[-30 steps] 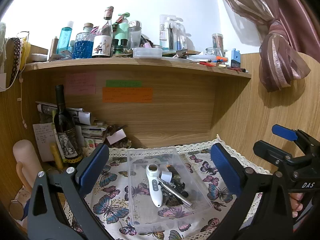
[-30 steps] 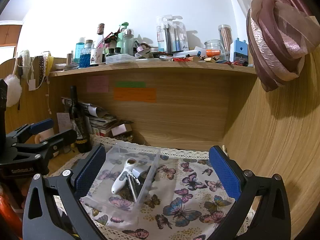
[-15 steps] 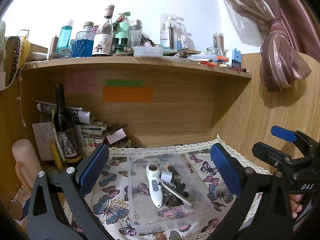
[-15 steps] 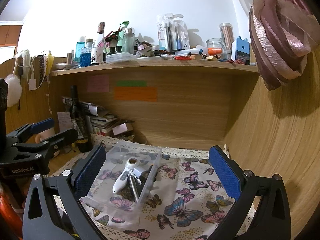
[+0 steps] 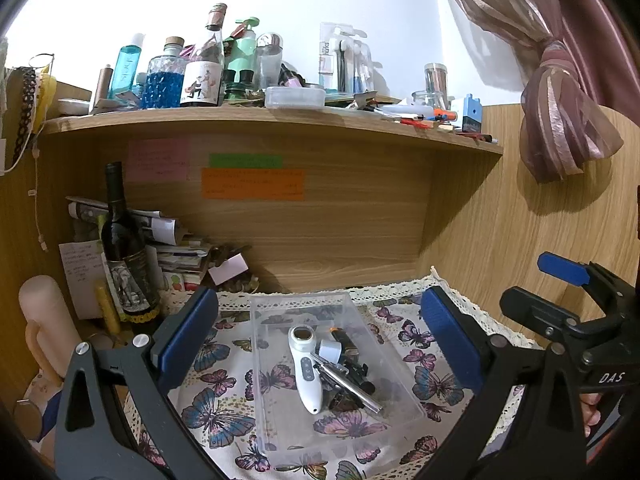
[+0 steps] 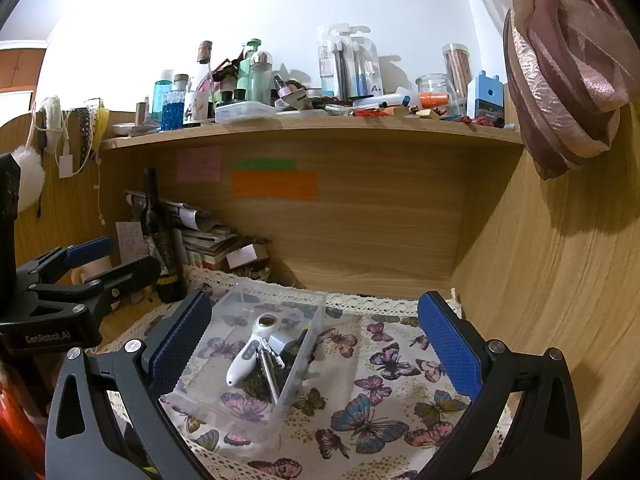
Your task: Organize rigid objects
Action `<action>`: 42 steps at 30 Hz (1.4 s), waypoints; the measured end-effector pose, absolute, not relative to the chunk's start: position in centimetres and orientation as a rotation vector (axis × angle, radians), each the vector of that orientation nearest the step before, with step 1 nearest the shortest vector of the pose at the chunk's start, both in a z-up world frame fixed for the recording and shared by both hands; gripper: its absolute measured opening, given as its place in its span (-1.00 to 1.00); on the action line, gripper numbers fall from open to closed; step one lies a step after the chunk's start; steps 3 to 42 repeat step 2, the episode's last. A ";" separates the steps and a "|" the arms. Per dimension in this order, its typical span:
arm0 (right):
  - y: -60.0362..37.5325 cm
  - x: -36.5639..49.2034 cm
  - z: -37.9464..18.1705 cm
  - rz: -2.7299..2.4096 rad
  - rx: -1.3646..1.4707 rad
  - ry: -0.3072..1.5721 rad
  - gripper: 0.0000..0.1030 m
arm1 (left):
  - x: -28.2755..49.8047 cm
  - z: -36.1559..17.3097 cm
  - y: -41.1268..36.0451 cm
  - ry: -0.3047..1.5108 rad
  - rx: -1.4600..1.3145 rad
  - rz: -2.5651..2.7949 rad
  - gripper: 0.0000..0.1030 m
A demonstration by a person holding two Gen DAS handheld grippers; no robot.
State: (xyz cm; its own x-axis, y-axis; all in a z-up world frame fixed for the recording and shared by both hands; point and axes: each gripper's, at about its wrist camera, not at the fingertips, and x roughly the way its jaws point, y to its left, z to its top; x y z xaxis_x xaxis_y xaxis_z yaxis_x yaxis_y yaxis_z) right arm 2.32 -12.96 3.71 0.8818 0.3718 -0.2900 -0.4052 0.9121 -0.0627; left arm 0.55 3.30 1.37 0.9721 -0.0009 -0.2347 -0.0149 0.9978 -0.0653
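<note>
— How far along are you?

— Start with the biggest thing: the clear plastic bin (image 5: 400,364) sits flat on the butterfly cloth (image 6: 384,384) in the desk nook, and it already holds a small heap. I'd judge the sorting largely done for what lies on the cloth, since no loose item shows on it around the bin.

— What's inside?

— The white handheld device (image 5: 305,364) lies lengthwise, head toward the back wall. Beside it a metal rod-like tool (image 5: 352,384) lies slantwise over some dark pieces I can't identify, and a small white cap-like piece (image 5: 329,349) touches the device's head.

— And your jaws?

— My left gripper (image 5: 320,340) is spread wide, the bin between the pads, gripping nothing. My right gripper (image 6: 316,344) is equally wide and empty, above the cloth with the bin toward its left pad.

— What's left?

— Possibly moving the bin, or the cluttered shelf (image 5: 280,120); I can't tell which.
</note>
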 end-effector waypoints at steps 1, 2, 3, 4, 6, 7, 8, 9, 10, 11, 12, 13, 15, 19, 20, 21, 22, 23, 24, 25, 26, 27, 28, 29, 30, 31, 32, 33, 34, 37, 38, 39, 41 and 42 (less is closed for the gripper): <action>-12.9 2.4 3.7 0.405 -0.122 0.280 1.00 | 0.6 1.4 3.3 0.236 -0.065 0.009 1.00; -12.8 2.5 3.6 0.403 -0.121 0.283 1.00 | 0.7 1.4 3.3 0.236 -0.062 0.009 1.00; -12.8 2.5 3.6 0.403 -0.121 0.283 1.00 | 0.7 1.4 3.3 0.236 -0.062 0.009 1.00; -12.8 2.5 3.6 0.403 -0.121 0.283 1.00 | 0.7 1.4 3.3 0.236 -0.062 0.009 1.00; -12.8 2.5 3.6 0.403 -0.121 0.283 1.00 | 0.7 1.4 3.3 0.236 -0.062 0.009 1.00; -12.8 2.5 3.6 0.403 -0.121 0.283 1.00 | 0.7 1.4 3.3 0.236 -0.062 0.009 1.00; -12.8 2.5 3.6 0.403 -0.121 0.283 1.00 | 0.7 1.4 3.3 0.236 -0.062 0.009 1.00; -12.8 2.5 3.6 0.403 -0.121 0.283 1.00 | 0.7 1.4 3.3 0.236 -0.062 0.009 1.00; -12.8 2.5 3.6 0.403 -0.121 0.283 1.00 | 0.7 1.4 3.3 0.236 -0.062 0.009 1.00; -12.8 2.5 3.6 0.403 -0.121 0.283 1.00 | 0.7 1.4 3.3 0.236 -0.062 0.009 1.00; -12.8 2.5 3.6 0.403 -0.121 0.283 1.00 | 0.7 1.4 3.3 0.236 -0.062 0.009 1.00; -12.8 2.5 3.6 0.403 -0.121 0.283 1.00 | 0.7 1.4 3.3 0.236 -0.062 0.009 1.00; -12.8 2.5 3.6 0.403 -0.121 0.283 1.00 | 0.7 1.4 3.3 0.236 -0.062 0.009 1.00; -12.8 2.5 3.6 0.403 -0.121 0.283 1.00 | 0.7 1.4 3.3 0.236 -0.062 0.009 1.00; -12.8 2.5 3.6 0.403 -0.121 0.283 1.00 | 0.7 1.4 3.3 0.236 -0.062 0.009 1.00; -12.8 2.5 3.6 0.403 -0.121 0.283 1.00 | 0.7 1.4 3.3 0.236 -0.062 0.009 1.00; -12.8 2.5 3.6 0.403 -0.121 0.283 1.00 | 0.7 1.4 3.3 0.236 -0.062 0.009 1.00; -12.8 2.5 3.6 0.403 -0.121 0.283 1.00 | 0.7 1.4 3.3 0.236 -0.062 0.009 1.00; -12.8 2.5 3.6 0.403 -0.121 0.283 1.00 | 0.7 1.4 3.3 0.236 -0.062 0.009 1.00; -12.8 2.5 3.6 0.403 -0.121 0.283 1.00 | 0.7 1.4 3.3 0.236 -0.062 0.009 1.00; -12.8 2.5 3.6 0.403 -0.121 0.283 1.00 | 0.7 1.4 3.3 0.236 -0.062 0.009 1.00; -12.8 2.5 3.6 0.403 -0.121 0.283 1.00 | 0.7 1.4 3.3 0.236 -0.062 0.009 1.00; -12.8 2.5 3.6 0.403 -0.121 0.283 1.00 | 0.7 1.4 3.3 0.236 -0.062 0.009 1.00; -12.8 2.5 3.6 0.403 -0.121 0.283 1.00 | 0.7 1.4 3.3 0.236 -0.062 0.009 1.00; -12.8 2.5 3.6 0.403 -0.121 0.283 1.00 | 0.7 1.4 3.3 0.236 -0.062 0.009 1.00; -12.8 2.5 3.6 0.403 -0.121 0.283 1.00 | 0.7 1.4 3.3 0.236 -0.062 0.009 1.00; -12.8 2.5 3.6 0.403 -0.121 0.283 1.00 | 0.7 1.4 3.3 0.236 -0.062 0.009 1.00; -12.8 2.5 3.6 0.403 -0.121 0.283 1.00 | 0.7 1.4 3.3 0.236 -0.062 0.009 1.00; -12.8 2.5 3.6 0.403 -0.121 0.283 1.00 | 0.7 1.4 3.3 0.236 -0.062 0.009 1.00; -12.8 2.5 3.6 0.403 -0.121 0.283 1.00 | 0.7 1.4 3.3 0.236 -0.062 0.009 1.00; -12.8 2.5 3.6 0.403 -0.121 0.283 1.00 | 0.7 1.4 3.3 0.236 -0.062 0.009 1.00; -12.8 2.5 3.6 0.403 -0.121 0.283 1.00 | 0.7 1.4 3.3 0.236 -0.062 0.009 1.00; -12.8 2.5 3.6 0.403 -0.121 0.283 1.00 | 0.7 1.4 3.3 0.236 -0.062 0.009 1.00; -12.8 2.5 3.6 0.403 -0.121 0.283 1.00 | 0.7 1.4 3.3 0.236 -0.062 0.009 1.00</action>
